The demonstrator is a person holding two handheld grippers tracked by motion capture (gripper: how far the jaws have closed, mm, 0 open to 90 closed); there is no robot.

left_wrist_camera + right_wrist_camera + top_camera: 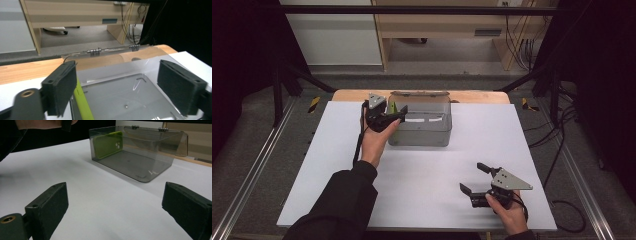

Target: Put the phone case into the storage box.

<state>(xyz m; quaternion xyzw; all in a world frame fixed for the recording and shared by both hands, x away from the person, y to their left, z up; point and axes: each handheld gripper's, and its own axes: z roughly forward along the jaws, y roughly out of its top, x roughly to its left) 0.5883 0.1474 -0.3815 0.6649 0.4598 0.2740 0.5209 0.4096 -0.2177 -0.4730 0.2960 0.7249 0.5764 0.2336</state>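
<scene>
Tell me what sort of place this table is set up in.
Probably a lab or workshop room set up for recording. A white table stands inside a dark metal frame, loose cables trail over the grey floor, and a plain wooden desk stands behind.

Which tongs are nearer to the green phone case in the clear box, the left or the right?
Left. The left tongs hang open just above the green phone case at the clear box end; the right tongs wait far off over the white table.

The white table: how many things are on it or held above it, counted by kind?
Clear grey box with hinged lid: 1
Green phone case, leaning inside the box: 1
Black tongs, left and right, both open and holding nothing: 2
Total: 4
</scene>
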